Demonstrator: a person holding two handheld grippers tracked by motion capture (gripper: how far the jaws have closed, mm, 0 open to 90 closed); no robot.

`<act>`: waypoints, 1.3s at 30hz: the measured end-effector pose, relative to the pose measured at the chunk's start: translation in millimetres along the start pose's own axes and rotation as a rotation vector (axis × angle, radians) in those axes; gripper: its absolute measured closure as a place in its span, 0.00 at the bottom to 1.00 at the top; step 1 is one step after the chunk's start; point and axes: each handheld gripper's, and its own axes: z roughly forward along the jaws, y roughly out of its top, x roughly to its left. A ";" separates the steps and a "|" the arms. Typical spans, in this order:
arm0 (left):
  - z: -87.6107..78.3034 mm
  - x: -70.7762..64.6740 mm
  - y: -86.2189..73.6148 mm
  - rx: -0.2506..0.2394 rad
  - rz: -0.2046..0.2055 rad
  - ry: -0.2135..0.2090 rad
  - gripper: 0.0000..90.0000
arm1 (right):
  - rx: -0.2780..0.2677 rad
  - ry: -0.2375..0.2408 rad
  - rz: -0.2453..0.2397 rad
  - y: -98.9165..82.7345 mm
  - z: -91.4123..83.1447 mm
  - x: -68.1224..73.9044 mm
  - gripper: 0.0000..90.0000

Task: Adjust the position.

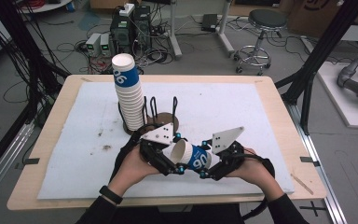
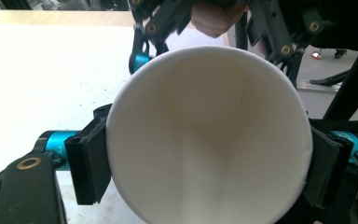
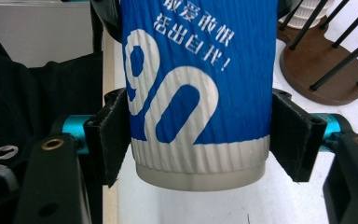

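Observation:
A blue-and-white paper cup (image 1: 192,157) printed "90" lies on its side just above the white mat, held between both grippers. My left gripper (image 1: 179,154) is shut on its open rim end; in the left gripper view the pads (image 2: 91,161) press on both sides of the cup's mouth (image 2: 205,116). My right gripper (image 1: 203,158) is shut on the base end. In the right gripper view its pads (image 3: 112,140) clamp the ribbed blue sleeve (image 3: 196,70) just above the cup's bottom.
A tall leaning stack of matching cups (image 1: 128,93) stands in a round wooden holder with black rods (image 1: 168,122), right behind the grippers. The white mat (image 1: 242,107) covers a wooden table (image 1: 58,112). A stool and computer gear stand on the floor beyond.

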 end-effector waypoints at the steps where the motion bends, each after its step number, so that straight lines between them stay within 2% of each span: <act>1: 0.0 0.5 -0.1 -0.021 -0.007 -0.002 0.19 | -0.009 0.004 0.005 -0.8 -0.5 -0.6 0.32; 4: -1.3 0.3 -1.8 -0.113 -0.040 -0.006 0.16 | -0.056 0.023 0.024 -3.8 -4.0 -3.7 0.33; 8: -1.1 0.3 -6.8 -0.222 -0.097 -0.008 0.12 | -0.178 0.059 0.084 -12.2 -10.5 -10.0 0.33; 11: -0.7 2.7 -11.3 -0.292 -0.141 -0.021 0.11 | -0.212 0.065 0.102 -13.9 -13.7 -11.1 0.33; 14: 0.5 4.9 -12.0 -0.316 -0.156 -0.032 0.11 | -0.253 0.072 0.116 -14.4 -15.9 -11.5 0.33; 18: 1.5 6.7 -11.0 -0.339 -0.174 -0.043 0.12 | -0.259 0.071 0.119 -15.0 -15.6 -11.5 0.33; 20: 0.5 7.3 -10.9 -0.351 -0.165 -0.052 0.16 | -0.255 0.072 0.119 -15.9 -14.4 -11.9 0.33; 24: -0.4 8.1 -8.7 -0.335 -0.155 -0.052 0.21 | -0.250 0.070 0.126 -16.6 -13.7 -11.7 0.33; 28: -2.4 8.8 -4.5 -0.290 -0.137 -0.056 0.22 | -0.243 0.070 0.125 -16.4 -12.7 -10.7 0.32; 29: -2.6 9.0 -2.8 -0.267 -0.128 -0.060 0.23 | -0.241 0.072 0.124 -16.3 -12.3 -10.9 0.32; 30: -2.2 8.4 -1.2 -0.247 -0.127 -0.059 0.23 | -0.220 0.083 0.124 -15.5 -11.8 -10.6 0.31; 32: -1.8 8.8 1.4 -0.213 -0.116 -0.067 0.22 | -0.188 0.058 0.108 -12.4 -11.0 -9.2 0.26; 35: -1.7 8.3 6.2 -0.164 -0.093 -0.061 0.22 | -0.148 0.052 0.087 -6.2 -9.2 -5.9 0.25; 38: -2.0 7.2 12.1 -0.141 -0.067 -0.057 0.23 | -0.113 0.066 0.086 -4.0 -0.7 -3.0 0.24; 39: -2.2 6.8 13.8 -0.139 -0.062 -0.058 0.23 | -0.112 0.064 0.088 -4.5 2.3 -2.7 0.27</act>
